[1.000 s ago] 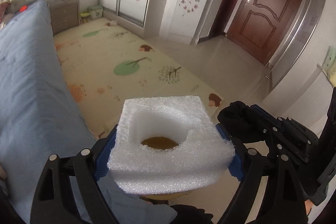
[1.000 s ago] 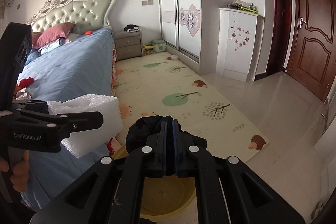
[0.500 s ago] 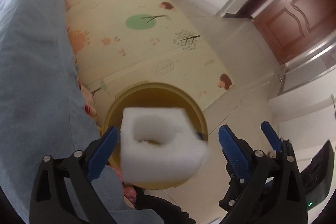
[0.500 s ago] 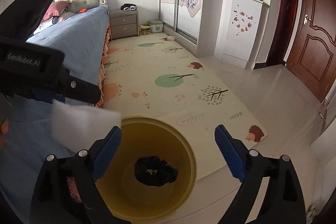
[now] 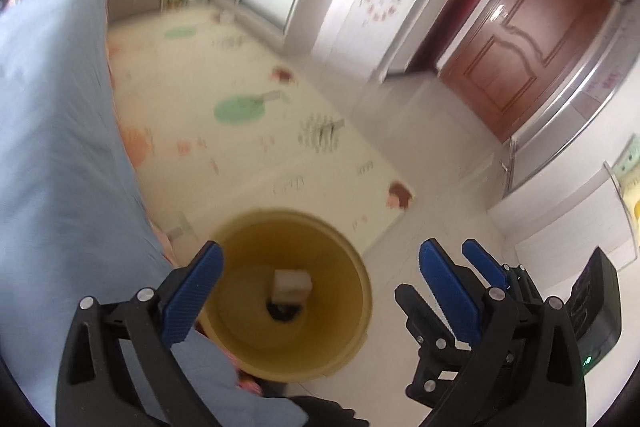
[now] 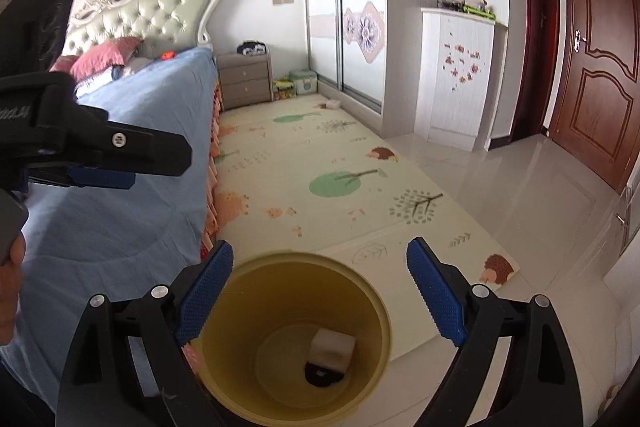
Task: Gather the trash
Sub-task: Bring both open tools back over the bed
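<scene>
Both the left tool (image 5: 318, 277) and right tool (image 6: 320, 291) hung spread and empty over the yellow bin (image 6: 372, 311), where the white foam block (image 6: 333, 347) lay atop a black scrunchie (image 6: 320, 375) (both apparently binned), with no further trash in sight

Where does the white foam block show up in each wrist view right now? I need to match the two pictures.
Left wrist view: the white foam block lies low and centre, at the bottom of the yellow bin, partly on a black item.
Right wrist view: the foam block is low, right of centre, inside the same bin.
Shared landmark: the brown door, at the right in both.
</scene>
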Action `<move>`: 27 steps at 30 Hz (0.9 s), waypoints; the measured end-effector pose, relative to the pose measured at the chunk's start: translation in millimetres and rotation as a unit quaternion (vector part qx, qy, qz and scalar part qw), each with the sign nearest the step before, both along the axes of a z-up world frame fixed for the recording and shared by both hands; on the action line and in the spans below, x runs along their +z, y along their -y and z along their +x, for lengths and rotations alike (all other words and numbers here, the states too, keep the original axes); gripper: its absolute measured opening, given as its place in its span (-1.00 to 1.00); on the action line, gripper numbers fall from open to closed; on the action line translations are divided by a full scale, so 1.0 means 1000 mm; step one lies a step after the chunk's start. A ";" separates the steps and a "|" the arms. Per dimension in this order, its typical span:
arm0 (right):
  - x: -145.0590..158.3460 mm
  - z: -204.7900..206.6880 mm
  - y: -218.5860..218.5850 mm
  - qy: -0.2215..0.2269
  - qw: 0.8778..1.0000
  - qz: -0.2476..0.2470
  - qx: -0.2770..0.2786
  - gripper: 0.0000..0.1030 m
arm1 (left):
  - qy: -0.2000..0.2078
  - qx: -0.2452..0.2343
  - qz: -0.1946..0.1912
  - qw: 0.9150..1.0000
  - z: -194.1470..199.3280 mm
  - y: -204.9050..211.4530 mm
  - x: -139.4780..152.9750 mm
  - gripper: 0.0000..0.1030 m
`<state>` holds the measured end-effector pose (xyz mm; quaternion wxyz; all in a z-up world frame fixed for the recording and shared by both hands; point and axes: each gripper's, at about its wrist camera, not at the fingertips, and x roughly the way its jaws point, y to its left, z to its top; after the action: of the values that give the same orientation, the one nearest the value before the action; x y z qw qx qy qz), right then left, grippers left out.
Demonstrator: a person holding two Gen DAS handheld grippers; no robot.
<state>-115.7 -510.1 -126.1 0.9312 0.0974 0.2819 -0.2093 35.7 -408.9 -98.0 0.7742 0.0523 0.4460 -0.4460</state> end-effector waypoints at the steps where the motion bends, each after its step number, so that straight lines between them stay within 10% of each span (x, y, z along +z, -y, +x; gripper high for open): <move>1: 0.006 -0.001 -0.004 0.010 1.000 -0.002 0.003 0.66 | 0.020 0.007 -0.008 1.000 -0.005 -0.010 0.010 0.91; 12: 0.074 0.001 -0.093 0.138 0.985 -0.060 0.086 0.84 | 0.225 0.161 -0.056 0.959 -0.047 -0.148 0.090 0.93; 27: 0.122 0.023 -0.200 0.206 0.960 -0.085 0.167 0.84 | 0.290 0.303 -0.043 0.907 -0.043 -0.289 0.113 0.93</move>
<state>-92.5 -310.0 -4.2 0.9957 0.0101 0.0772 -0.0498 -7.6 -119.7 15.2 0.9688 0.0087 0.1767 -0.1738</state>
